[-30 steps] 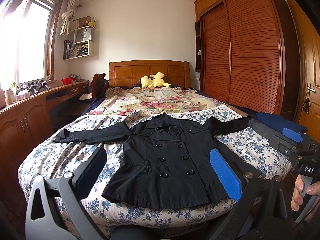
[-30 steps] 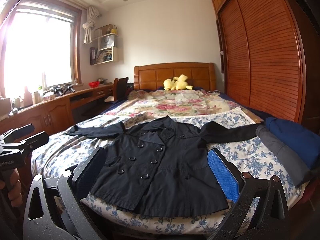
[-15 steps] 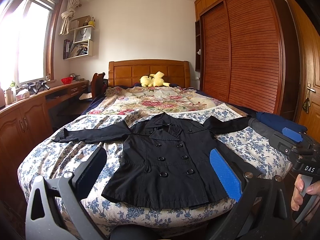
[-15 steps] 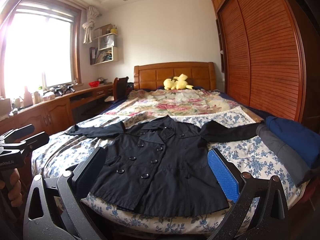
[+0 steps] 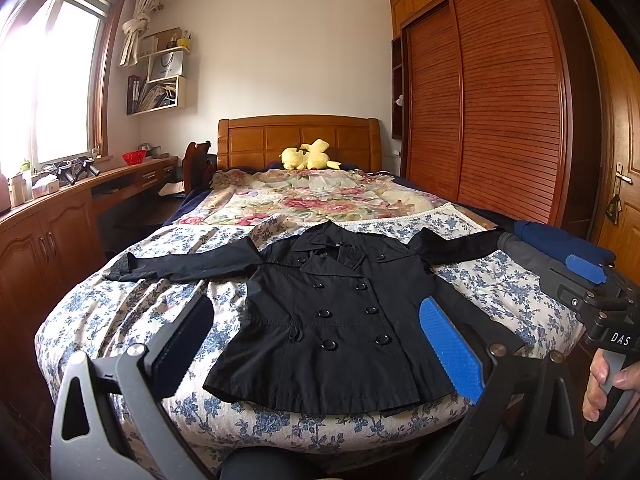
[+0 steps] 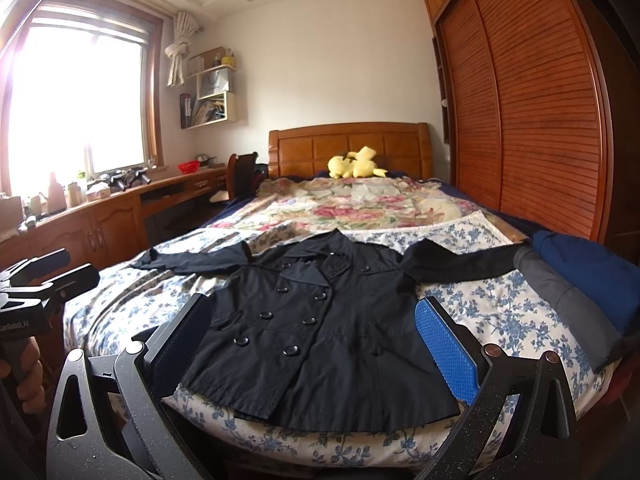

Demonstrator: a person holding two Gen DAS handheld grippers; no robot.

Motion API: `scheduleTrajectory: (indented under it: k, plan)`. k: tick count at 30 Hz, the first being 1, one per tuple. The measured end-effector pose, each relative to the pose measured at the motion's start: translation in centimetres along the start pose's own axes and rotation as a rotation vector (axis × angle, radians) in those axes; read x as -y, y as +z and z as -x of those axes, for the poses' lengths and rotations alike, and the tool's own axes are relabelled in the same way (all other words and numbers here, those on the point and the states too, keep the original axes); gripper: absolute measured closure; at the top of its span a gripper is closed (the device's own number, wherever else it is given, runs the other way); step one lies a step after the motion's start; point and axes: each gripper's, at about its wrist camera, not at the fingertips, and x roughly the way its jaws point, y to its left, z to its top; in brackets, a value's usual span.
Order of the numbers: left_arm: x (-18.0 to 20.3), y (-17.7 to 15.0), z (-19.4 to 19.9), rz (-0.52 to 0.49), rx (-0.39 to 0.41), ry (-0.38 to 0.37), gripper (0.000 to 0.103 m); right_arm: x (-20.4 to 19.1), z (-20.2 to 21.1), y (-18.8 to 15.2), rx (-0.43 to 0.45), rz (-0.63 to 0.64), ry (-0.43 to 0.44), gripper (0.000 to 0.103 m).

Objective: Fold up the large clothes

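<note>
A black double-breasted coat [image 5: 340, 312] [image 6: 320, 320] lies flat and buttoned on the foot of the bed, both sleeves spread out to the sides. My left gripper [image 5: 316, 320] hovers open in front of the bed's foot edge, short of the coat's hem, with nothing between its fingers. My right gripper [image 6: 312, 324] is likewise open and empty, held before the hem. Each gripper shows at the edge of the other's view, held by a hand: the right gripper [image 5: 592, 292] and the left gripper [image 6: 40, 284].
The bed [image 5: 120, 312] carries a blue-flowered sheet, with a floral quilt [image 5: 320, 200] and a yellow plush toy [image 5: 308, 156] toward the headboard. Folded blue and grey clothes [image 6: 580, 280] sit at the right edge. A wooden desk [image 6: 100, 216] runs along the left, a wardrobe [image 6: 540, 120] along the right.
</note>
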Motion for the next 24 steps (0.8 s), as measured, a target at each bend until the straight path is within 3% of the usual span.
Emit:
scheduleTrajectory:
  k: [14, 24]
  plan:
    - [-2.3, -1.6, -3.1, 0.019, -0.064, 0.051, 0.0, 0.0, -2.1, -1.1, -0.046, 0.001, 0.006, 0.0]
    - [-5.4, -3.5, -7.2, 0.03, -0.106, 0.114, 0.0, -0.3, -6.4, -1.9, -0.08, 0.017, 0.03, 0.0]
